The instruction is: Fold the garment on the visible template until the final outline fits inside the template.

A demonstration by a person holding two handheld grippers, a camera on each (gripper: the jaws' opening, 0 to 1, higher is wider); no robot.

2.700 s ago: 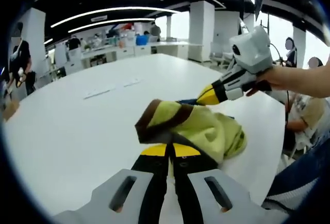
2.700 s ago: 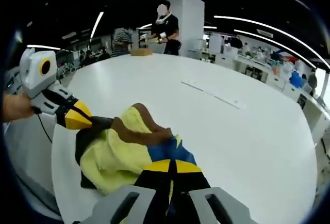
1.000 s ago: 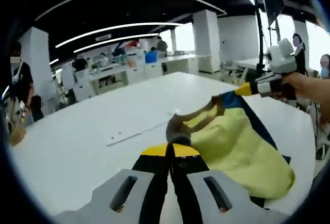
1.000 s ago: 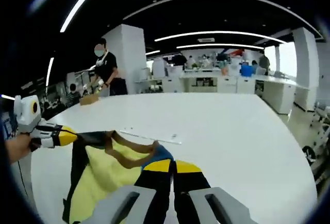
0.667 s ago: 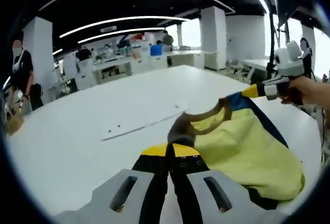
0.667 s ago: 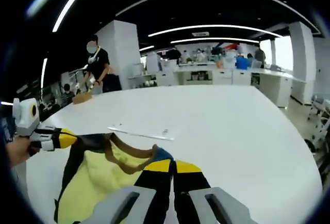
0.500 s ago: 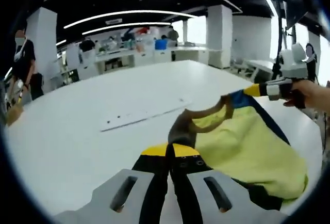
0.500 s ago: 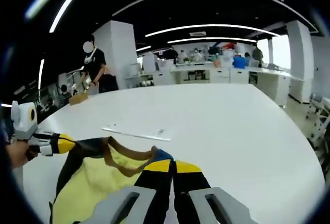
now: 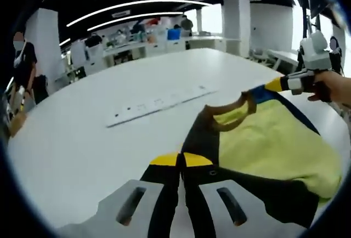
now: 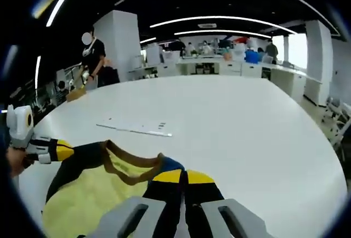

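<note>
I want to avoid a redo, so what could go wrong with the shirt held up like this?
1. The left gripper and right gripper each pinch only an edge of the garment, so it may slip free.
2. The white template strip lies apart on the table; laying down here may miss it.

Bright, even office light, bent hard at the edges.
Ceiling strip lights (image 9: 137,5) glare; the white table (image 10: 247,123) shines; far desks blur.

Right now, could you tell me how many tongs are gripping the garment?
2: the left tongs clamp the garment at its dark shoulder; the right tongs clamp its blue shoulder, stretching the collar between them.
</note>
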